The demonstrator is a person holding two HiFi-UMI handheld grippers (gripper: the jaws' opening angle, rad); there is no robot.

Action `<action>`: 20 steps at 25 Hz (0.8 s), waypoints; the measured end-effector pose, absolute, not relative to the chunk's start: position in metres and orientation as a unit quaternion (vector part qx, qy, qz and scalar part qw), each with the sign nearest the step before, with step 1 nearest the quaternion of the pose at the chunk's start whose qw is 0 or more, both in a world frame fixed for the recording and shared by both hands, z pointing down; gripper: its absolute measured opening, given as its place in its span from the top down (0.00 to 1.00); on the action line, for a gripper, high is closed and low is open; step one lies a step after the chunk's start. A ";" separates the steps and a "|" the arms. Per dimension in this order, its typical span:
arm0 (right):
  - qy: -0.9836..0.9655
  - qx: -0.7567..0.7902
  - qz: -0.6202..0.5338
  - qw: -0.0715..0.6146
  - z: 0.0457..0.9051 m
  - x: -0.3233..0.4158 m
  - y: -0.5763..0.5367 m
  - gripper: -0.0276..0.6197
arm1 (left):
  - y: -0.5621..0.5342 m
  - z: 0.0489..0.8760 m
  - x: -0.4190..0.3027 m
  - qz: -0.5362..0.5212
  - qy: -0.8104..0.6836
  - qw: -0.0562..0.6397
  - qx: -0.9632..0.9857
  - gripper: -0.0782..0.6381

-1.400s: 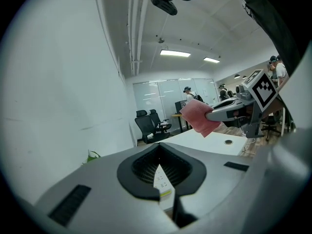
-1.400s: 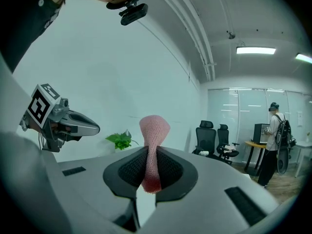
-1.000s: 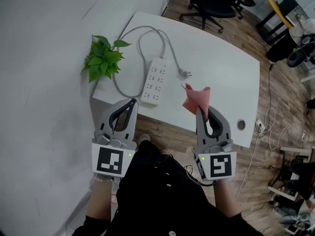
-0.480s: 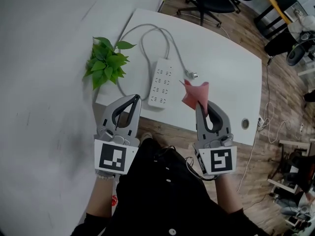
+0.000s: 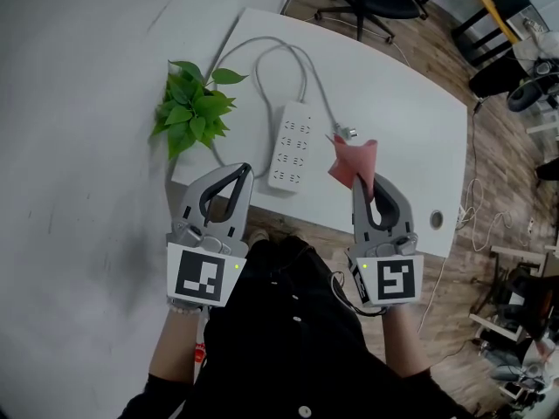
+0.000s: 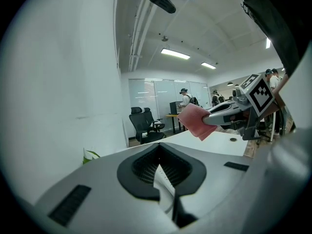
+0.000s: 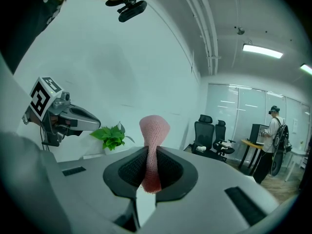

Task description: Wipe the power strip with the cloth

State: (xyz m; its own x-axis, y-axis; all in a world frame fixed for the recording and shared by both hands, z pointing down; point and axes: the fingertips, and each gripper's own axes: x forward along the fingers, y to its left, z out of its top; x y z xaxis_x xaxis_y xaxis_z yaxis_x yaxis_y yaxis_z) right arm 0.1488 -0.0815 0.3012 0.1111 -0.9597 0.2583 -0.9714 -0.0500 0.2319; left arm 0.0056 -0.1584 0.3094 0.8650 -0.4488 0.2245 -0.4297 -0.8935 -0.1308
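Altogether one power strip (image 5: 291, 144), one pink cloth (image 5: 352, 160) and one plant (image 5: 192, 112) show. Both grippers are held level, side by side at the near edge of the table (image 5: 402, 112). The left gripper (image 5: 238, 171) is closed and empty. The right gripper (image 5: 361, 182) pinches the cloth upright. The strip lies flat ahead, between them.

White table (image 5: 402, 129), centre to upper right of the head view.
- White power strip (image 5: 291, 145), flat, mid-table.
- Its grey cord (image 5: 262, 55), looped toward the top edge; plug (image 5: 345, 133) beside the strip.
- Green leafy plant (image 5: 194, 107), left edge.
- Round cable grommet (image 5: 437, 219), lower right corner.
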 end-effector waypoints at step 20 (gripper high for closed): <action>-0.734 0.647 0.034 0.206 0.333 0.177 -0.127 0.86 | -0.163 0.342 0.015 -0.168 0.306 0.006 -0.937 0.87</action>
